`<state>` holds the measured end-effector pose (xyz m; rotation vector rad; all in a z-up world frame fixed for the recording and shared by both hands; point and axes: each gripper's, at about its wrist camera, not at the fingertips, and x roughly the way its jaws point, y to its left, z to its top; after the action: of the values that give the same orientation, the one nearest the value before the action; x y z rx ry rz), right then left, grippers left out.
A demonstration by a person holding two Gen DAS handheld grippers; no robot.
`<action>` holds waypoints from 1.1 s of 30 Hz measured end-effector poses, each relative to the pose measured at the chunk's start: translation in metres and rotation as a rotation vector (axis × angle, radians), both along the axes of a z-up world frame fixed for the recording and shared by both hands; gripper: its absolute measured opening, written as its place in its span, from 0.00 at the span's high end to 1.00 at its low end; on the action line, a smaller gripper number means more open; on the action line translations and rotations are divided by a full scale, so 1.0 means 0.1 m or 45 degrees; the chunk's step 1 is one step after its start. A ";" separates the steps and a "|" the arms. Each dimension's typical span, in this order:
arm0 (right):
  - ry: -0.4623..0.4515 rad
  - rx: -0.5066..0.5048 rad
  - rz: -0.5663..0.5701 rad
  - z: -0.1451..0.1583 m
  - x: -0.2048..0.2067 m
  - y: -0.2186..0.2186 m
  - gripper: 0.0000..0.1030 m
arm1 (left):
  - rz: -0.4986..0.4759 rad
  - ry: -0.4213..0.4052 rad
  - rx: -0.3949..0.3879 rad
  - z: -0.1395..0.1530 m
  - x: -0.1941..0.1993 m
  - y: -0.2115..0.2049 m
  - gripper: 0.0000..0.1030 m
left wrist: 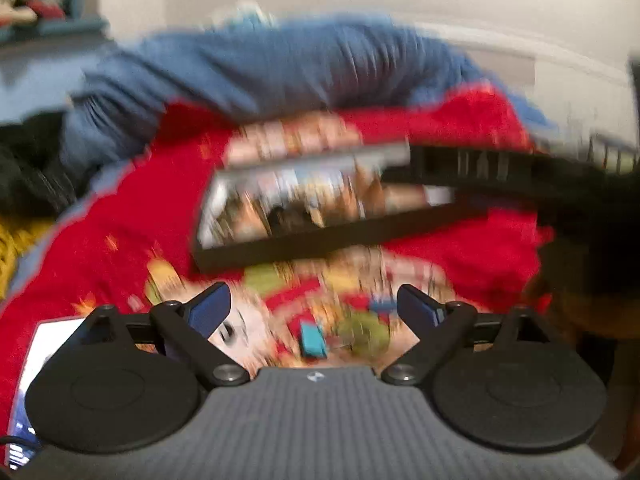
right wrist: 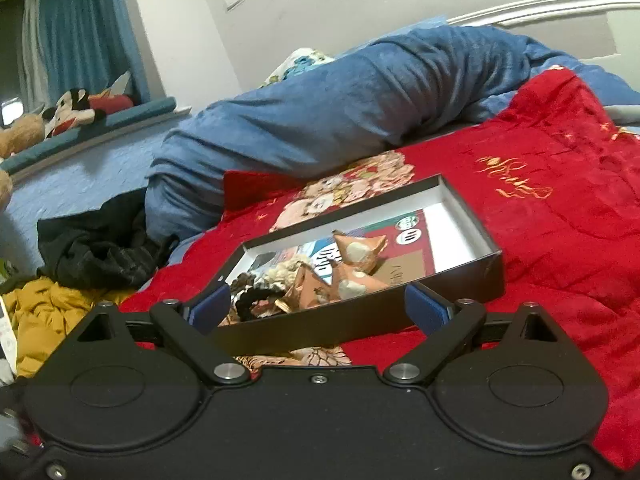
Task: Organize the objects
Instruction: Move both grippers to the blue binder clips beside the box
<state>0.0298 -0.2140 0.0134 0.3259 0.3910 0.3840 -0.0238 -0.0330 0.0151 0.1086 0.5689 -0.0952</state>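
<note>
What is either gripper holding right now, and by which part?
Nothing. The left gripper and right gripper are both open with nothing between their pads; the black box lies free on the red blanket.

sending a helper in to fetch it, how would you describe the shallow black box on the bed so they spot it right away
Start at the red plush blanket spread over the bed, below the rolled blue duvet. On it lies a shallow black rectangular cardboard box with a white inside, open on top. Unlike the soft bedding and clothes around it, it is rigid and holds folded orange paper shapes over printed cards.
</note>
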 end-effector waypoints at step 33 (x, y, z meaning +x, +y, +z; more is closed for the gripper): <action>0.283 -0.053 0.274 -0.32 0.03 0.42 0.28 | 0.282 0.147 0.017 -0.09 0.19 0.39 0.49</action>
<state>0.0324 -0.1724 -0.0182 0.2876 0.6536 0.5520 -0.0047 0.0061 0.0061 0.0526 0.6936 0.1187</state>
